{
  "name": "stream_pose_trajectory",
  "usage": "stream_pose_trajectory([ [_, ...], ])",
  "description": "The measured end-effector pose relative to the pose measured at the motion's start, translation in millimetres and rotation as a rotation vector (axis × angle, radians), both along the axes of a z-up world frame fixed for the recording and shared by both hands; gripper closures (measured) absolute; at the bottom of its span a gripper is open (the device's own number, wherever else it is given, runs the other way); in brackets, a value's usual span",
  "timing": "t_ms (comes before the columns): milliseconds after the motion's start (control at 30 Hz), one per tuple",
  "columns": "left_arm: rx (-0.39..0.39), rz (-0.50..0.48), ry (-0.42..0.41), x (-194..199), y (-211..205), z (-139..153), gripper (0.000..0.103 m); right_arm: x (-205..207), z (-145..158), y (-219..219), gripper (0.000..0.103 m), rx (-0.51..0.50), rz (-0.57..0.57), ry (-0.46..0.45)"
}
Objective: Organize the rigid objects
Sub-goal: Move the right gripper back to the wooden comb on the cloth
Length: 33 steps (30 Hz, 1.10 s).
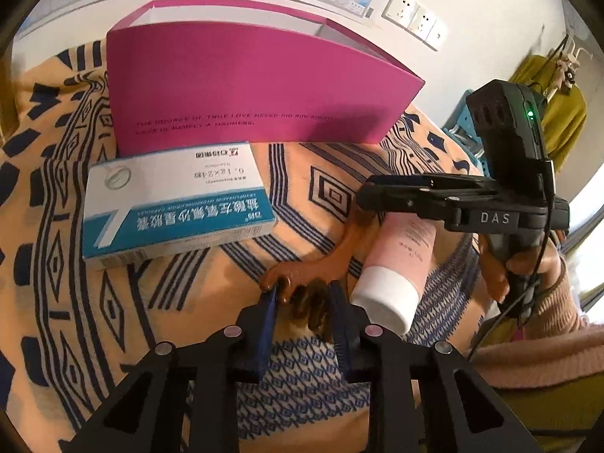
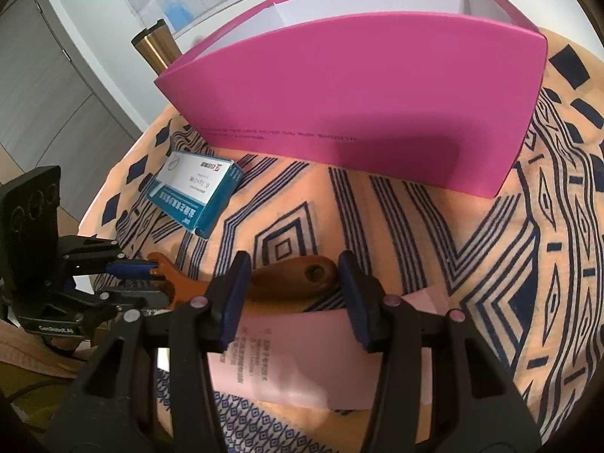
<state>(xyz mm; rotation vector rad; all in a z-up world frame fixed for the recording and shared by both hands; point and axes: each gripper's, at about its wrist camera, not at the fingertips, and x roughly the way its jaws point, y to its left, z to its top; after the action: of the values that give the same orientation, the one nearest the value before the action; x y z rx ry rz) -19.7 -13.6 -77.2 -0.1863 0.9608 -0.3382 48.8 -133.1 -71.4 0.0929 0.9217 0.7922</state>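
Left wrist view: left gripper (image 1: 304, 302) clamped shut on the brown bristle end of the orange-handled brush (image 1: 321, 260), likely to lift it toward the open magenta cardboard box (image 1: 245, 87); right gripper (image 2: 294, 294) grips the pink squeeze tube (image 2: 302, 370), jaws partway closed; blue-white medicine carton (image 1: 173, 204) lies flat against the box's front wall.

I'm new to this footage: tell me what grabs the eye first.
The big magenta box stands open-topped at the back of the patterned cloth. Beside its left end lies a blue-and-white medicine carton. Up front, the left gripper is shut on a brown brush, and the right gripper is shut on a pink tube.
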Motion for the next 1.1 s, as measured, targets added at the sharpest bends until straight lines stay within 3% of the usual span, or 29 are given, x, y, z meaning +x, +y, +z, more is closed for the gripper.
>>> stream_pose_trajectory([
  [500,0.031,-0.022,-0.072,48,-25,5,0.078,14,-2,-39,0.052,0.010,-0.131,0.000],
  [700,0.042,-0.036,-0.064,55,-26,3,0.068,11,-4,-48,0.052,0.025,-0.145,-0.003],
  [767,0.029,-0.062,-0.054,51,-27,3,0.053,10,-4,-48,0.052,0.024,-0.142,-0.008],
  [833,0.036,-0.062,-0.039,48,-29,1,0.049,9,-5,-50,0.052,0.028,-0.137,-0.010],
  [967,0.019,-0.054,-0.030,50,-30,0,0.052,6,-5,-47,0.052,0.016,-0.136,-0.025],
  [1100,0.044,-0.048,-0.035,52,-35,-1,0.061,11,-5,-45,0.052,0.013,-0.155,-0.028],
])
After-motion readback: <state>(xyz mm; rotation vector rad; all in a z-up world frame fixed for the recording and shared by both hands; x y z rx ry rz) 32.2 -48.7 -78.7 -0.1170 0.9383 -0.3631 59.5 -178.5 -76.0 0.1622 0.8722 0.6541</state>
